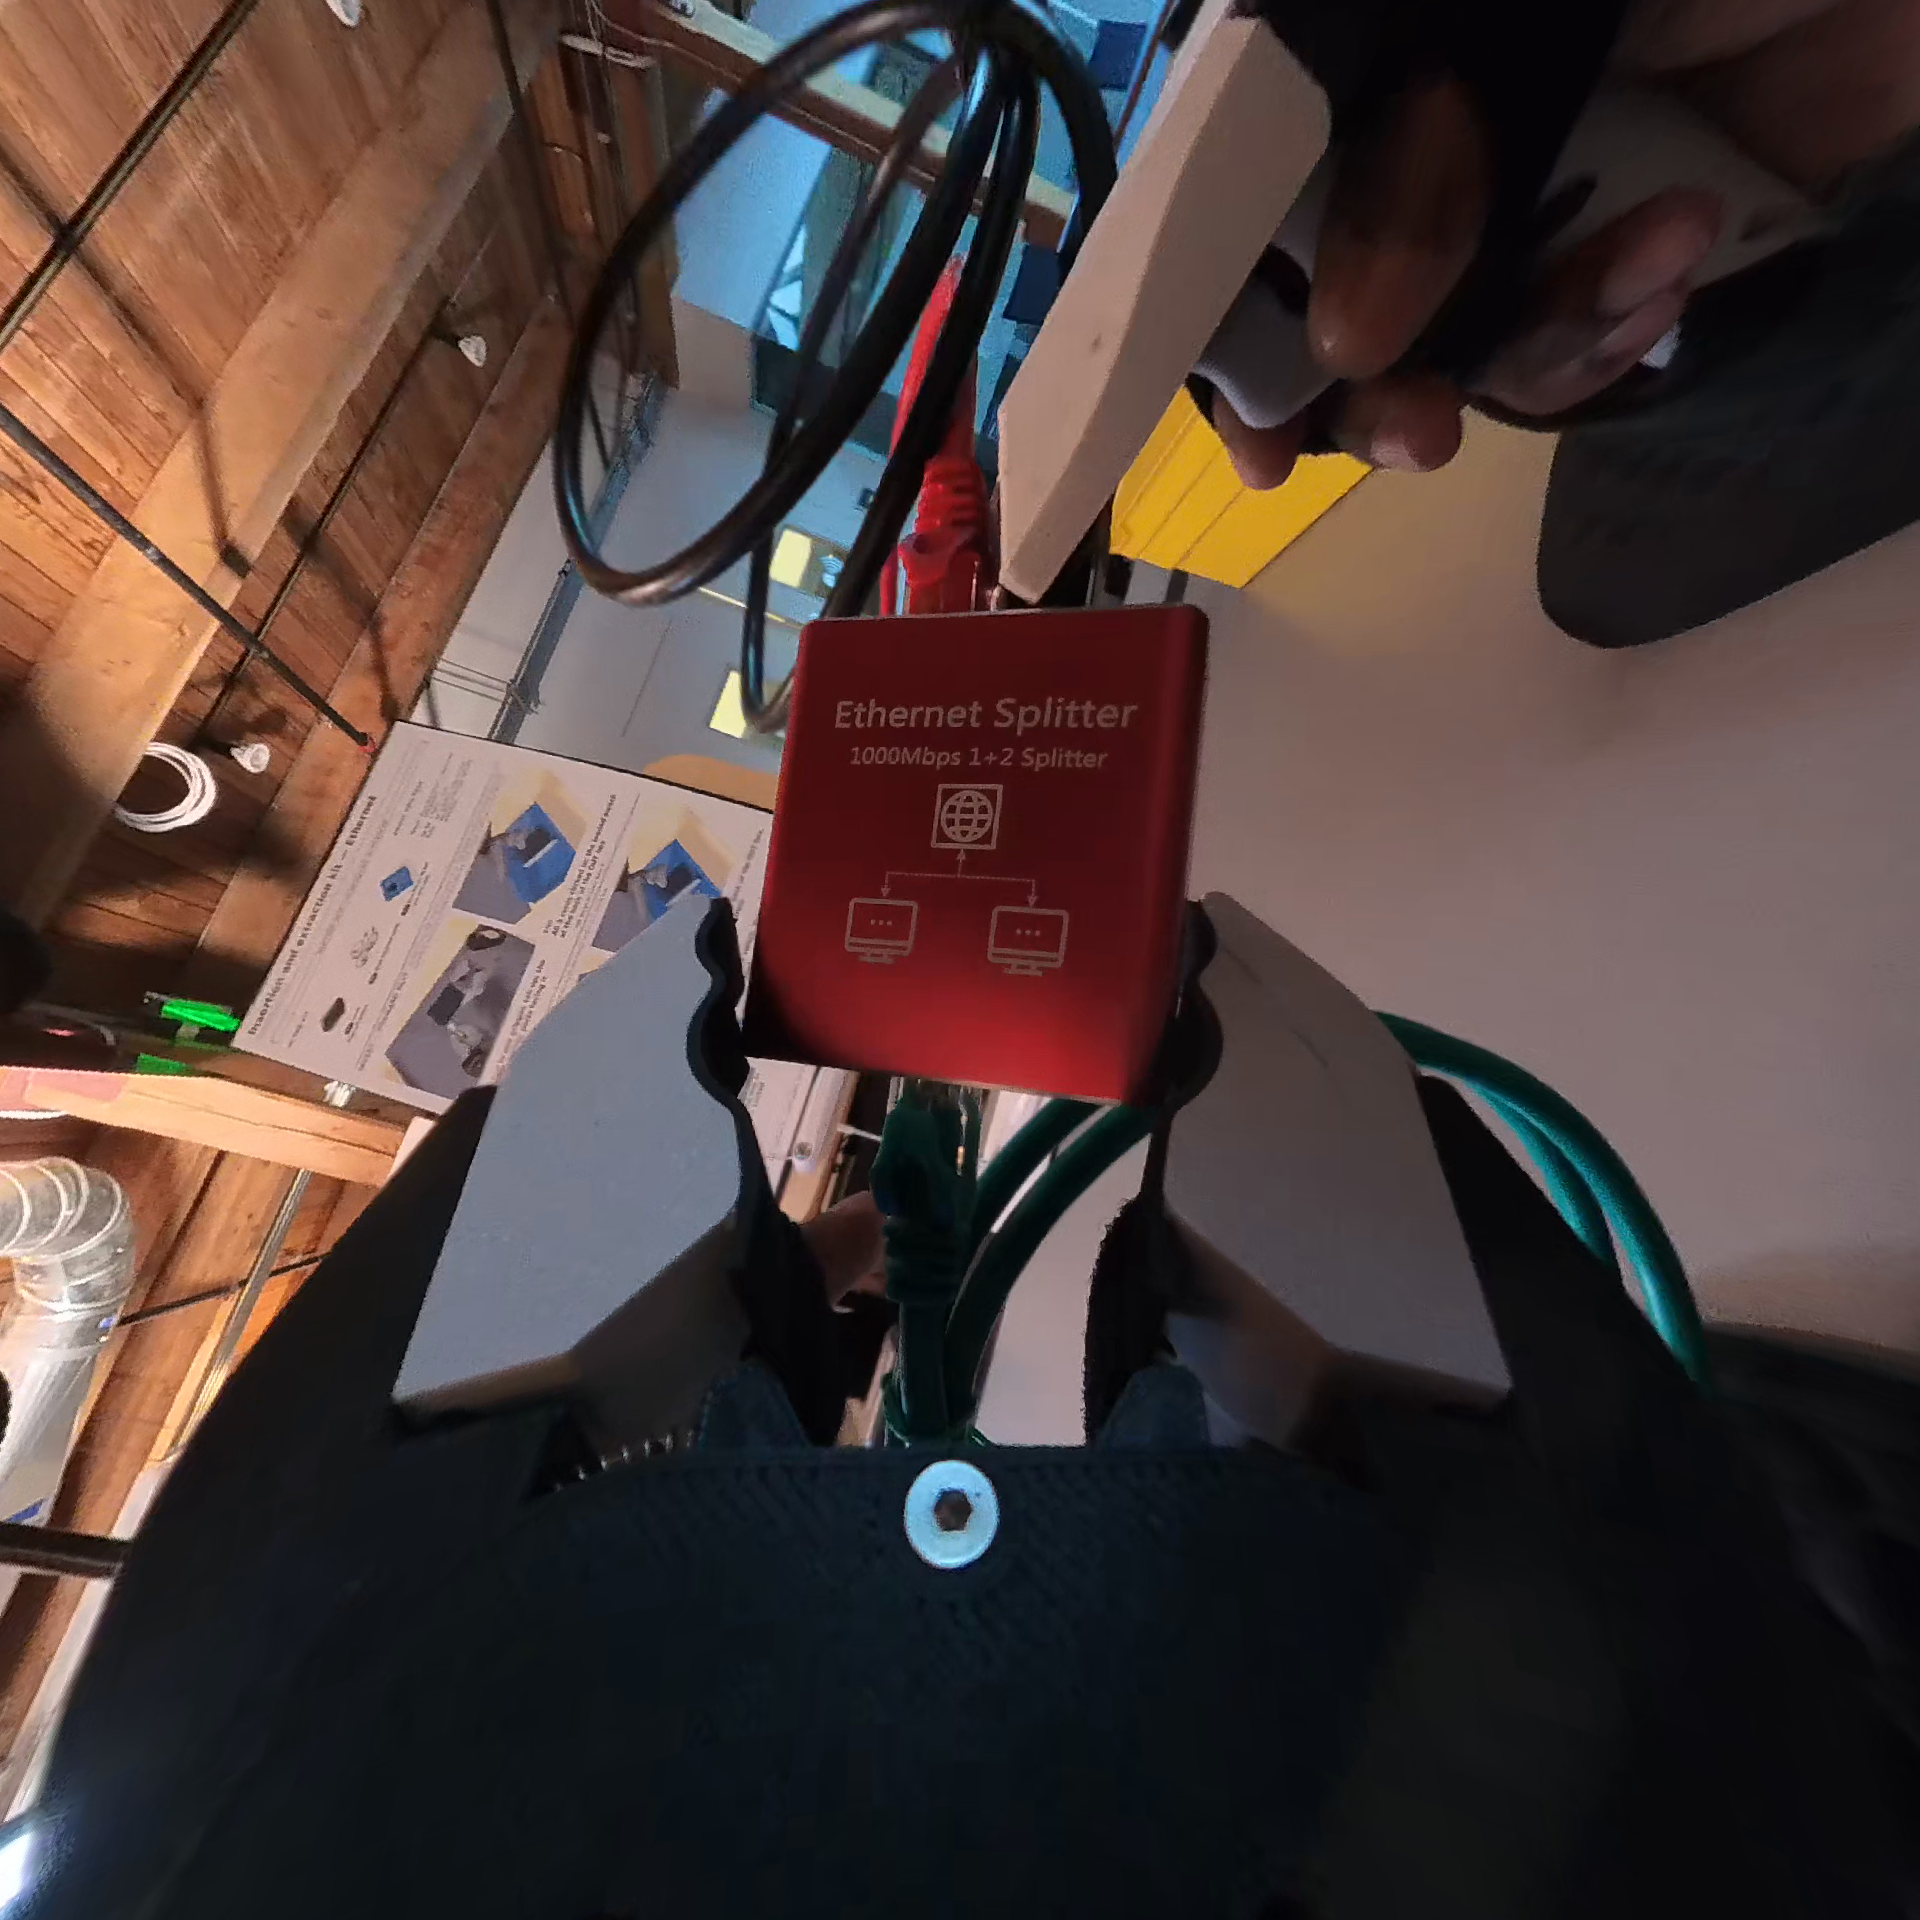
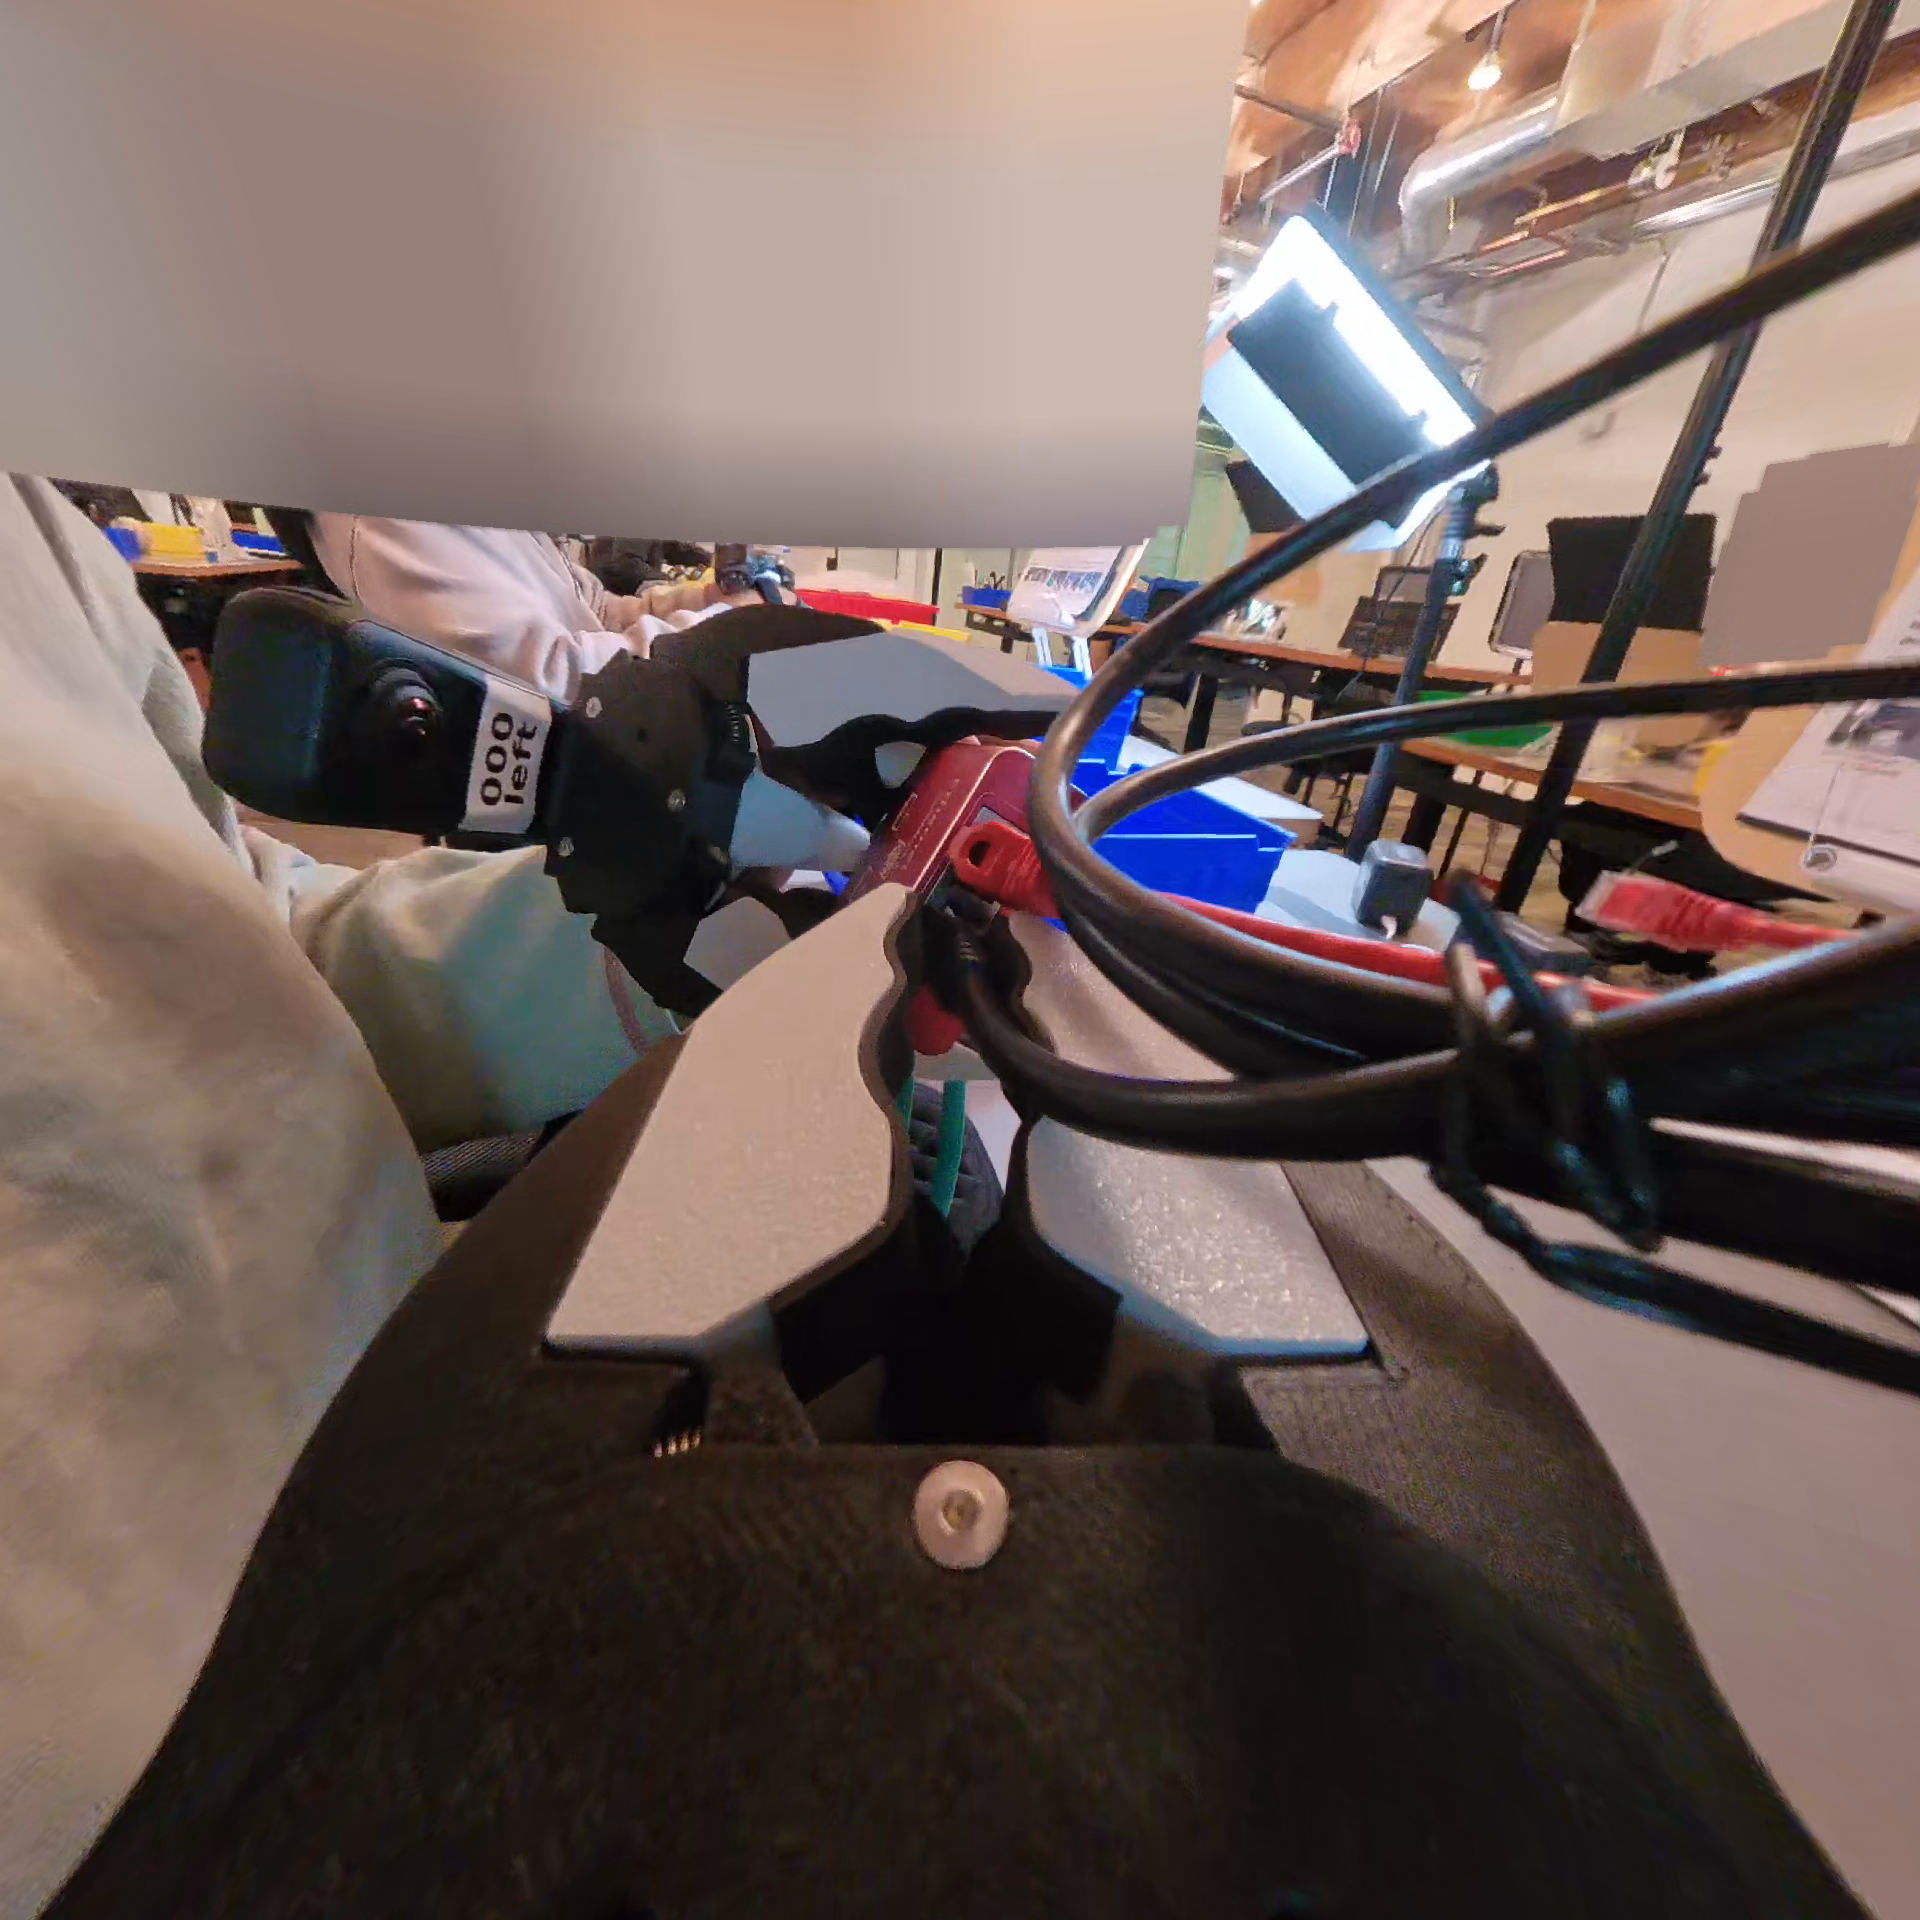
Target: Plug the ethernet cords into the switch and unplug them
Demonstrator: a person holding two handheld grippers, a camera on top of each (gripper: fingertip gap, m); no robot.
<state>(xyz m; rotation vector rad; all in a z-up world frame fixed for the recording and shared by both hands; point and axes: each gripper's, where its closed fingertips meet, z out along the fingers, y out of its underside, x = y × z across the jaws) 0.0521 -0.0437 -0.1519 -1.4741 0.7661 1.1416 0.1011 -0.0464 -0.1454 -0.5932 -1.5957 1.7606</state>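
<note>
My left gripper (image 1: pixel 956 935) is shut on the red switch box (image 1: pixel 977 790) and holds it by its two sides, off the white table. A green cord (image 1: pixel 925 1226) is plugged into the box's near end. A red cord (image 1: pixel 940 520) is plugged into its far end. My right gripper (image 2: pixel 966 966) is closed on the plug end of the black cord (image 2: pixel 1195 1101), right at the box's far end (image 2: pixel 935 800), beside the red plug (image 2: pixel 997 852). One of its fingers (image 1: pixel 1122 343) shows in the left wrist view. The black cord's bundled loops (image 1: pixel 1039 125) hang off it.
A white table (image 1: pixel 1558 831) lies below. A loose red plug (image 2: pixel 1662 909) rests on it. Blue bins (image 2: pixel 1174 831), a yellow bin (image 1: pixel 1216 509), an instruction sheet (image 1: pixel 468 904) and a lamp on a stand (image 2: pixel 1340 384) are around. A person's pale sleeve (image 2: pixel 208 1039) is close on the left. Left tips to right tips: about 5 cm.
</note>
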